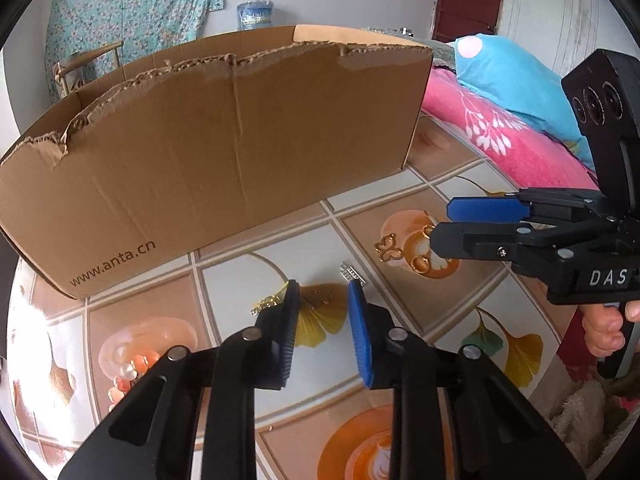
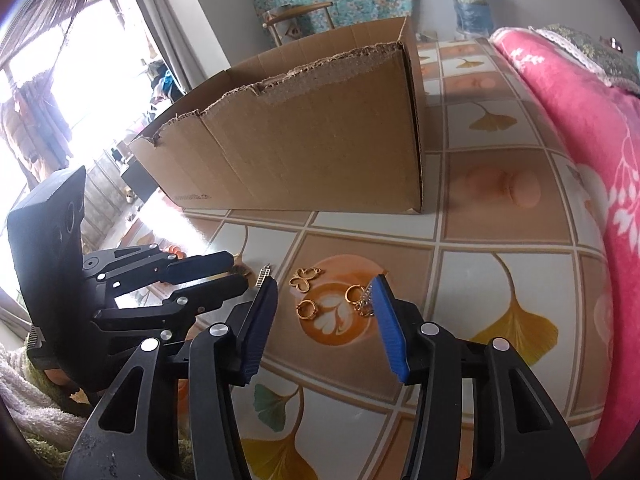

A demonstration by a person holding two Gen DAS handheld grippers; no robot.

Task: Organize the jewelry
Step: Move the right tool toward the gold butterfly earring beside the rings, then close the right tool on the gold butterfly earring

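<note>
- Your left gripper [image 1: 322, 312] sits at lower centre, narrowed but pinching nothing, lined up to take the small silver piece [image 1: 352, 273] just past its tips.
- Your right gripper [image 2: 326, 304] stands half spread over the gold jewelry on the table [image 2: 500, 280].
- You have 1 butterfly charm [image 2: 306, 278], 2 hoop rings [image 2: 307, 309] and 1 cardboard box [image 2: 304, 148] behind them, presumably the destination.

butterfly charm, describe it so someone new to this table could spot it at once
Start at the cardboard box on the tiled tablecloth. In front of it, gold pieces lie around an orange latte-art print. The butterfly charm is the flat open-outline piece nearest the box; its neighbours, the gold hoop earrings, are small round rings.
</note>
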